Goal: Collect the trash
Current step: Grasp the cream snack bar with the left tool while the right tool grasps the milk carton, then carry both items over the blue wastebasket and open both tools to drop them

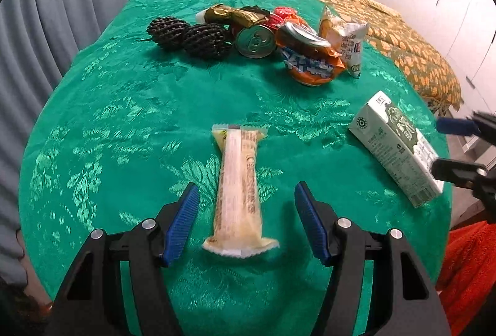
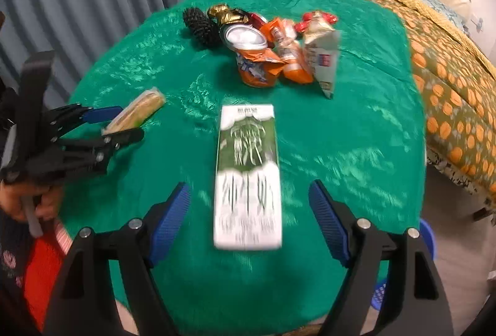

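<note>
Left gripper (image 1: 246,219): jaws apart, blue pads on either side of the near half of the snack wrapper, clear green cloth showing between each pad and the wrapper; nothing clamped.
Snack wrapper (image 1: 238,190): pale, long, flat on the cloth; long axis runs straight away from the left gripper, in line with its fingers, so the jaws cross it at its narrow width.
Right gripper (image 2: 249,221): jaws apart, pads flanking the near end of the milk carton with a gap on each side; not gripping. This view is blurred.
Milk carton (image 2: 247,177): green and white, lying flat; long axis points away from the right gripper along its fingers, the short side facing the jaws.
Nearer hand: each item lies directly under its own gripper; the wrapper belongs to the left, the carton to the right.
Trash heap (image 1: 279,35): cans, foil and orange packets, two black mesh sleeves, grouped at the far side, well apart from both grippers.
Green tablecloth (image 1: 124,118): bears all items.
Judgement: both grippers appear lined up for a straight closing across the narrow width; no turning of either wrist seems needed.
Risk: the thin wrapper may slide or crumple rather than lift.
</note>
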Available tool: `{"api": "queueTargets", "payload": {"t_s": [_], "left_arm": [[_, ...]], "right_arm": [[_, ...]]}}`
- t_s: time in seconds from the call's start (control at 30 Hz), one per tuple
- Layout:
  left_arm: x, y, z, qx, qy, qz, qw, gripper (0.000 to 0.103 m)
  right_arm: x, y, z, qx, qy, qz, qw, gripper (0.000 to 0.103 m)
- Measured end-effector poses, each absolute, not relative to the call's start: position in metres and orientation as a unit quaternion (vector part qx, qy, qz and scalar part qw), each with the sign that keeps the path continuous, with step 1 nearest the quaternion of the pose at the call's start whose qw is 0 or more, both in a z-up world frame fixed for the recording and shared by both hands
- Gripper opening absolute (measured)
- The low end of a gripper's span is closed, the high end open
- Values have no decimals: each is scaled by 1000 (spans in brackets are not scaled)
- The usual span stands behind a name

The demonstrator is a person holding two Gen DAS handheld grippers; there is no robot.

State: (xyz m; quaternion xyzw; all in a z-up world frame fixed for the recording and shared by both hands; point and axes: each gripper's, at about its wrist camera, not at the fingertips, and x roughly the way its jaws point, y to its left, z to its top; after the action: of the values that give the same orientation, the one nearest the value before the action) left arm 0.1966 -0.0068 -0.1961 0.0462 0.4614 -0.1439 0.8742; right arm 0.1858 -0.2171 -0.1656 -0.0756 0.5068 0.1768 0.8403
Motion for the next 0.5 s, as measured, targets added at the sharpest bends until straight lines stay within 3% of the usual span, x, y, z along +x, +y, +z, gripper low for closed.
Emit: {"api": "queueTargets", "payload": {"t_s": [0.17, 0.2, 0.23, 0.3, 0.5], "left_arm": [[202, -2, -196, 36, 463, -142, 874, 55], [204, 0, -196, 33, 465, -142, 873, 47], [204, 0, -197, 33, 466, -143, 872, 40], [205, 0, -197, 34, 467, -145, 871, 20], [199, 1, -187, 26, 443, -149, 884, 16]], "right_arm": [[206, -208, -184, -78, 537, 154, 826, 74], [207, -209, -186, -75, 540, 153, 824, 60], [208, -210, -187, -70, 542, 153, 823, 53], [206, -212, -185, -63, 539, 153, 826, 49], [194, -223, -166, -36, 508, 165, 845, 49]]}}
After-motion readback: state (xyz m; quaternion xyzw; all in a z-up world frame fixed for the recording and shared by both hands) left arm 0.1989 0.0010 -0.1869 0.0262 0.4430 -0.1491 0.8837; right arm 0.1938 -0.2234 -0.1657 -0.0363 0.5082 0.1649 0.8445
